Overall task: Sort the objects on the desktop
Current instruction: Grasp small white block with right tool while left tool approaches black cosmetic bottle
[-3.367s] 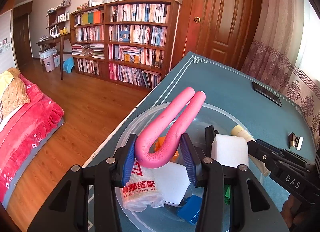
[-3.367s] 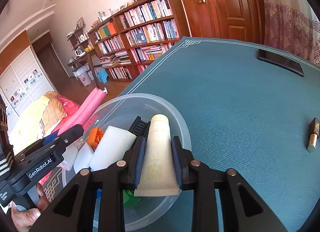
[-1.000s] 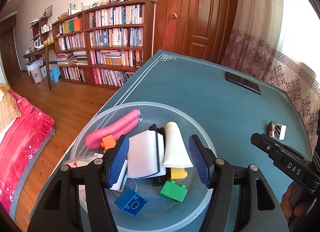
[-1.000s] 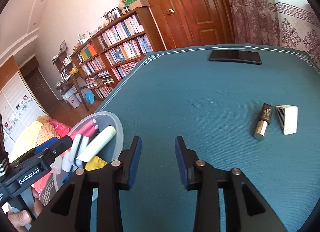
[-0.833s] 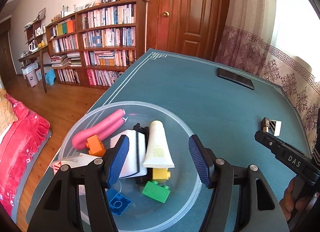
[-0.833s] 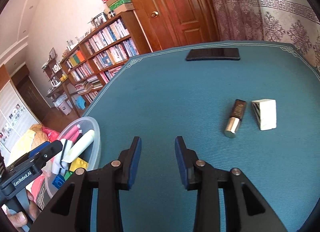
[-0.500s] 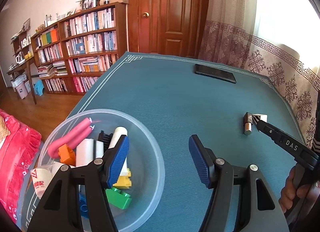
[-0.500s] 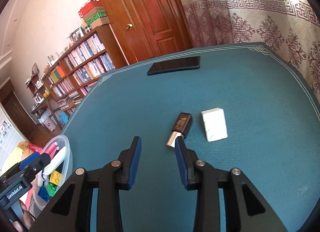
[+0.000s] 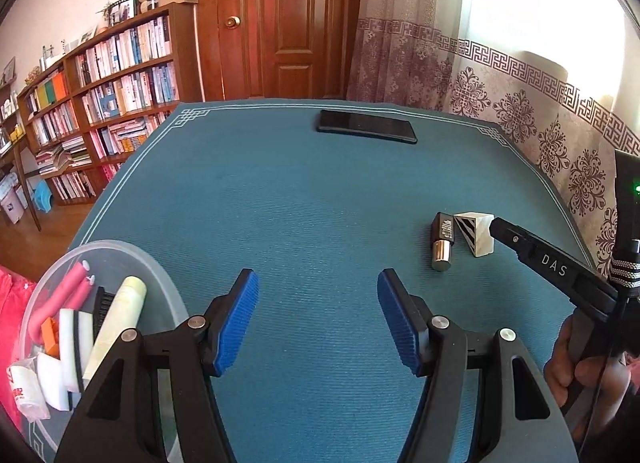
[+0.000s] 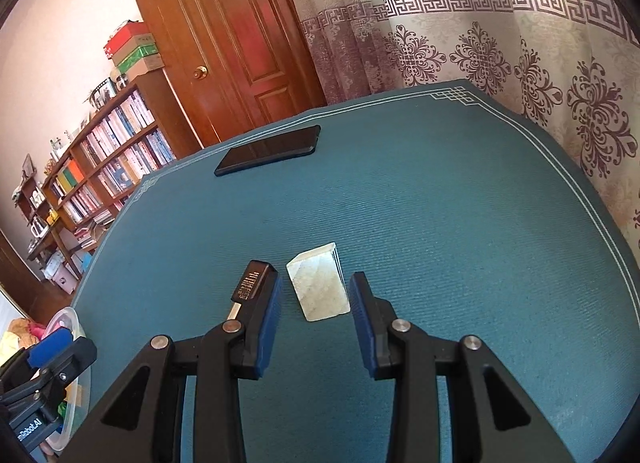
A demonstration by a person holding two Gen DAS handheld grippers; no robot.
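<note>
A white block [image 10: 320,287] with a striped side lies on the teal table mat [image 10: 440,223], and shows in the left wrist view [image 9: 476,233]. My right gripper [image 10: 316,319] is open and empty, its fingers on either side of the block's near end. A black and silver lipstick [image 9: 442,239] lies just left of the block, against the right gripper's left finger [image 10: 268,319]. My left gripper [image 9: 318,323] is open and empty over bare mat. A clear plastic bowl [image 9: 160,283] at the left holds a pink foam roller, a cream tube, white sponges and toy bricks.
A black phone [image 9: 366,131] lies flat at the far side of the table, also in the right wrist view [image 10: 268,149]. Patterned curtains [image 10: 520,55] hang along the right edge. A bookshelf [image 9: 112,75] and wooden door stand beyond the table.
Both grippers let go of the roller and the tube into the bowl and swung right. My right gripper has closed in on the white block, now between its open fingers.
</note>
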